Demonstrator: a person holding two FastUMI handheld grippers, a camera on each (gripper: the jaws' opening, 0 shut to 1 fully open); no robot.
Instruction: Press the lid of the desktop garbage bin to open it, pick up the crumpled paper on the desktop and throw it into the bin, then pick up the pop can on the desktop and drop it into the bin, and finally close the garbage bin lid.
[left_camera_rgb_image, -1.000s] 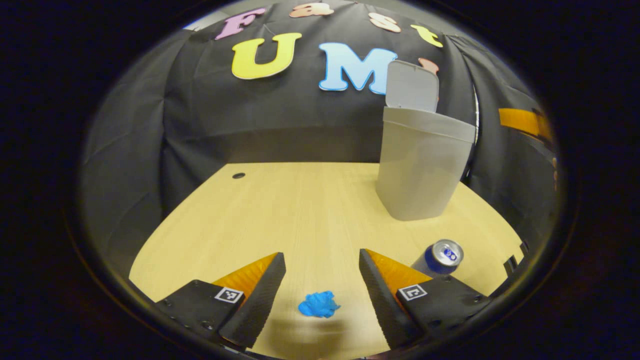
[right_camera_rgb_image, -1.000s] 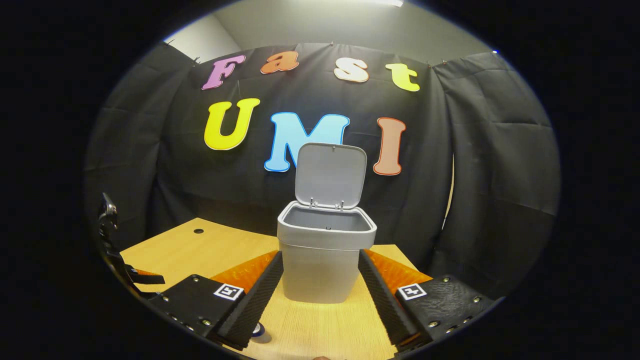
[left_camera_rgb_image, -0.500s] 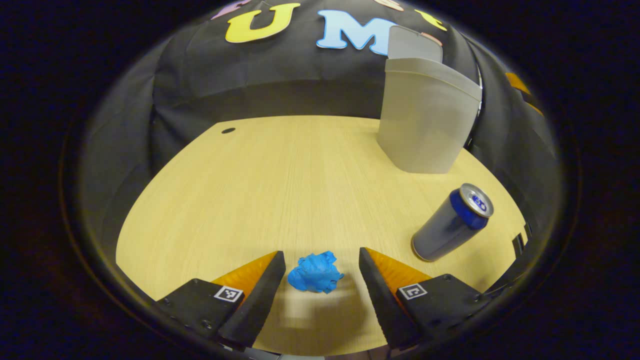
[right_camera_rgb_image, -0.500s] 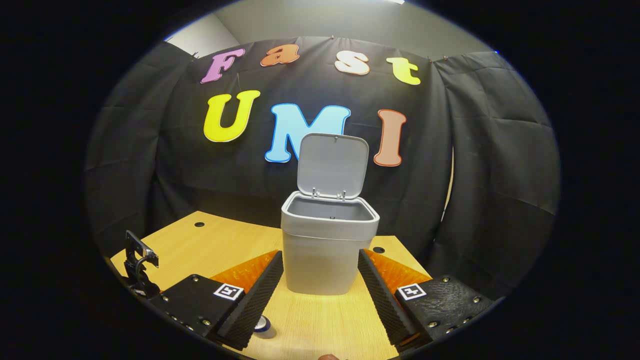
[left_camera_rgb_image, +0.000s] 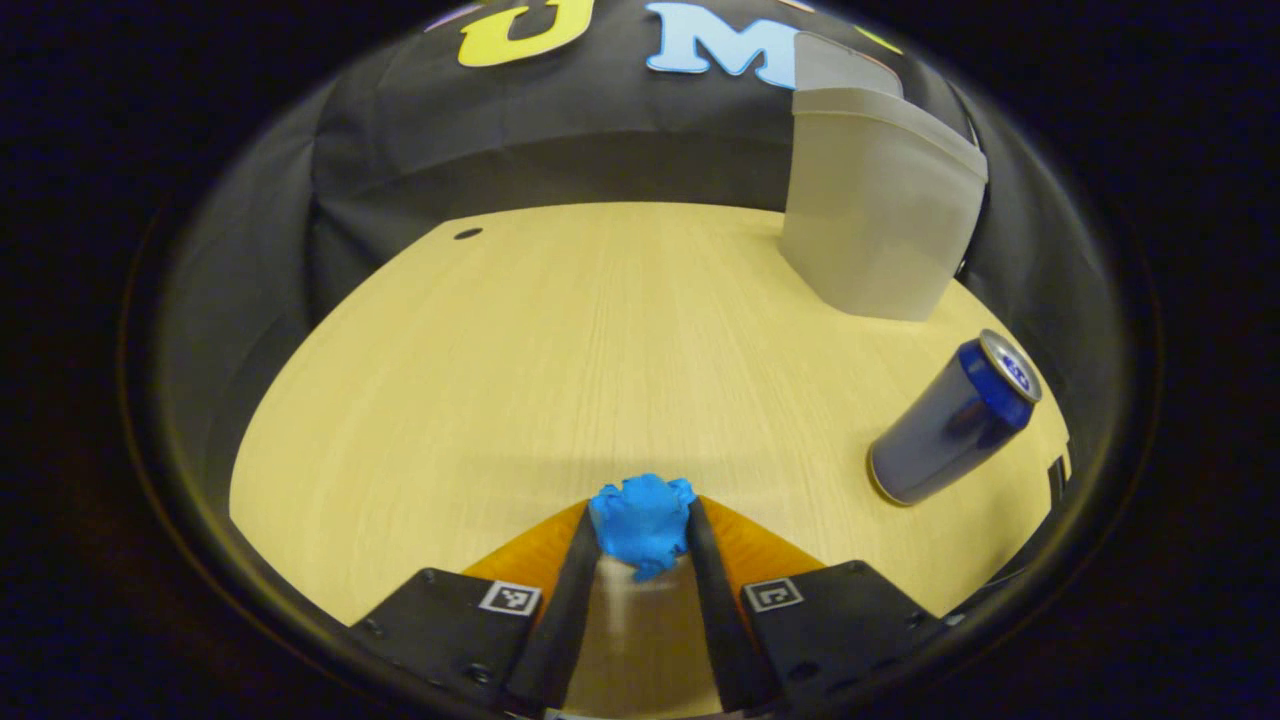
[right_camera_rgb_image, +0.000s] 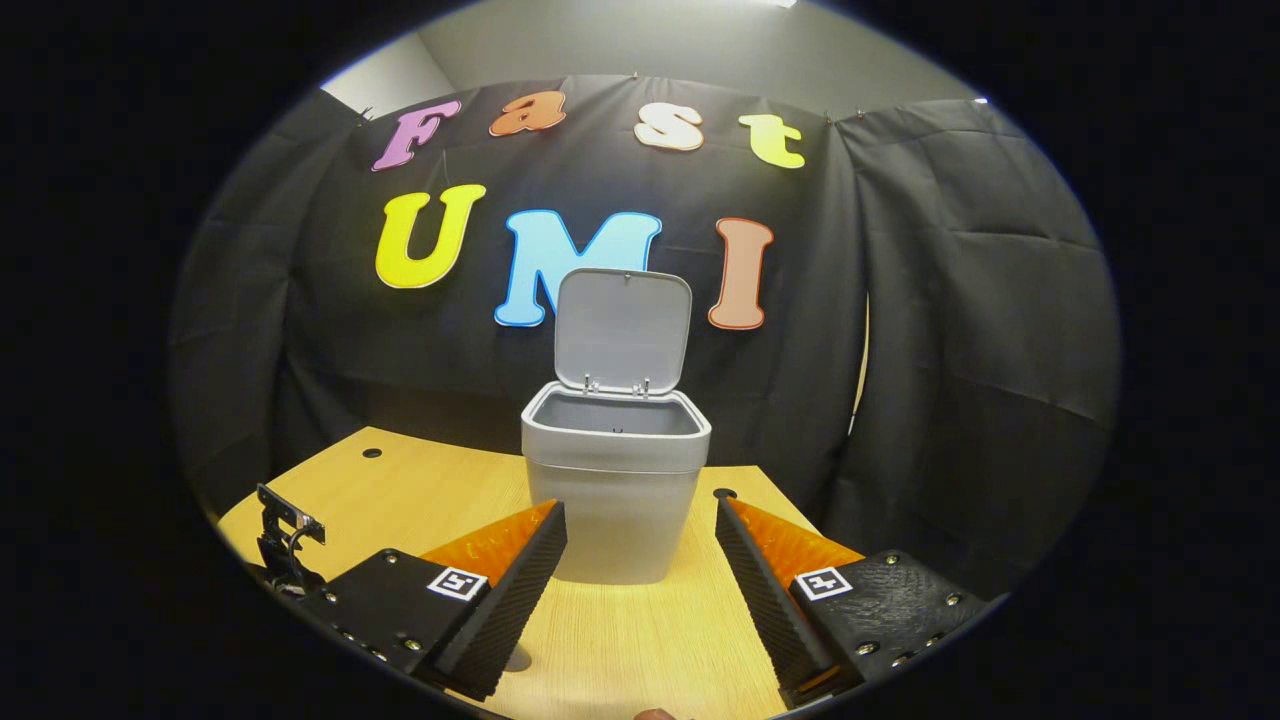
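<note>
In the left gripper view a blue crumpled paper (left_camera_rgb_image: 641, 522) is pinched between both fingertips of my left gripper (left_camera_rgb_image: 640, 528), low over the wooden desk (left_camera_rgb_image: 560, 340). A blue and grey pop can (left_camera_rgb_image: 955, 420) stands to its right, and the grey bin (left_camera_rgb_image: 880, 215) is behind that. In the right gripper view the grey bin (right_camera_rgb_image: 615, 480) stands straight ahead with its lid (right_camera_rgb_image: 622, 328) tipped up and back, the inside showing as bare grey wall. My right gripper (right_camera_rgb_image: 640, 560) hangs open in front of the bin with nothing between its fingers.
A small round hole (left_camera_rgb_image: 467, 233) sits near the desk's far left corner, and another hole (right_camera_rgb_image: 724, 494) lies just right of the bin. Part of the other gripper's frame (right_camera_rgb_image: 285, 540) shows at the left of the right gripper view. Black cloth closes off the back and sides.
My left gripper came down around the blue paper and closed on it. The right gripper drifted a little to the right, so the bin now sits slightly left and farther off.
</note>
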